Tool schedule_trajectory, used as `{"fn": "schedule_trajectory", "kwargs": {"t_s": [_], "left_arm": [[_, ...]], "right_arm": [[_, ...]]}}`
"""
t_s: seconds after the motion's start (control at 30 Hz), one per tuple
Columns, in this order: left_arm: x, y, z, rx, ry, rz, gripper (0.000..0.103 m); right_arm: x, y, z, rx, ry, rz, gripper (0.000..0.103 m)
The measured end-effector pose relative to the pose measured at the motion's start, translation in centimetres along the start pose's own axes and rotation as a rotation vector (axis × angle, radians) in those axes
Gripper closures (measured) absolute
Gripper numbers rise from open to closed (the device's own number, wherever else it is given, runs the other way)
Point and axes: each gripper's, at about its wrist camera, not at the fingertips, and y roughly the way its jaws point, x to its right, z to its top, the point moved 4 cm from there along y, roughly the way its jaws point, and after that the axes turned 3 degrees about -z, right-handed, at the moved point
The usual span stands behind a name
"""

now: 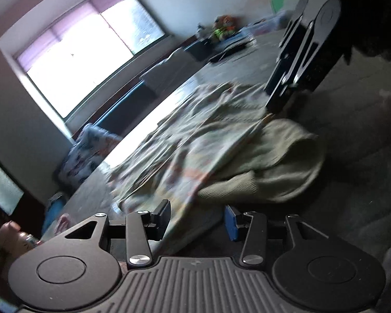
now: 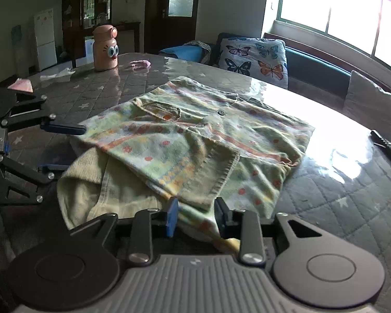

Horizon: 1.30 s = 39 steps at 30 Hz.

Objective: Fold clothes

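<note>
Bottle [image 2: 105, 48] only in right view, sweater [image 2: 195, 140] in both

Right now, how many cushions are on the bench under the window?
3: a butterfly-print cushion, a blue cushion left of it, and a grey cushion to its right. More may be hidden out of view.

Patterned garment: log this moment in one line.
patterned garment: partly folded on table | left gripper: open, beside it | right gripper: open, over near edge
</note>
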Motion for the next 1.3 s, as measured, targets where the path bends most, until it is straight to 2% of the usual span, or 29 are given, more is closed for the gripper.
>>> {"fn": "schedule_trajectory", "kwargs": {"t_s": [0.1,0.17,0.2,0.3,0.43,0.53,0.63,0.67,0.7,0.8,0.87,0.9,0.93,1.1,1.3], "left_arm": [[1.0,0.1,0.8,0.051,0.024,-0.035,0.056],[1.0,0.3,1.3,0.074,0.008,-0.059,0.069],[0.6,0.5,1.6,0.080,-0.017,-0.068,0.078],[-1.0,1.0,2.4,0.092,-0.112,-0.085,0.089],[-3.1,1.6,3.8,0.106,-0.211,-0.091,0.092],[-3.9,2.0,4.5,0.111,-0.238,-0.096,0.092],[-4.4,2.3,4.9,0.112,-0.256,-0.097,0.092],[-4.5,2.1,4.8,0.109,-0.259,-0.097,0.092],[-4.6,1.9,4.7,0.106,-0.261,-0.096,0.089],[-4.6,1.3,4.0,0.102,-0.255,-0.088,0.085],[-4.4,0.6,3.2,0.100,-0.246,-0.075,0.074],[-4.2,0.3,2.7,0.095,-0.237,-0.064,0.064],[-4.0,0.1,2.2,0.090,-0.227,-0.051,0.059],[-3.3,-0.2,0.1,0.047,-0.161,0.012,0.056],[-4.4,1.6,-1.5,-0.006,-0.137,0.094,0.057]], "right_arm": [[-0.2,-0.7,-0.6,-0.010,-0.037,-0.004,0.064],[-0.5,-1.1,-1.2,-0.018,-0.078,-0.012,0.062],[-0.7,-1.2,-1.5,-0.018,-0.096,-0.013,0.055],[-1.4,-1.6,-1.9,-0.007,-0.154,-0.012,0.049],[-2.5,-1.2,-1.5,0.034,-0.206,-0.013,0.047],[-3.0,-0.2,-0.5,0.069,-0.211,0.001,0.047],[-3.4,1.1,0.7,0.091,-0.200,0.029,0.051],[-3.4,1.6,1.0,0.085,-0.193,0.041,0.055],[-3.4,2.0,1.3,0.075,-0.180,0.054,0.065],[-2.7,2.8,2.1,0.054,-0.116,0.091,0.080],[-2.1,2.9,2.6,0.049,-0.069,0.114,0.084],[-1.8,2.9,2.9,0.049,-0.047,0.122,0.085],[-1.5,2.8,3.1,0.049,-0.027,0.130,0.086],[-0.6,2.4,4.2,0.054,0.023,0.148,0.088],[-0.5,2.3,4.9,0.067,0.020,0.137,0.090]]}}
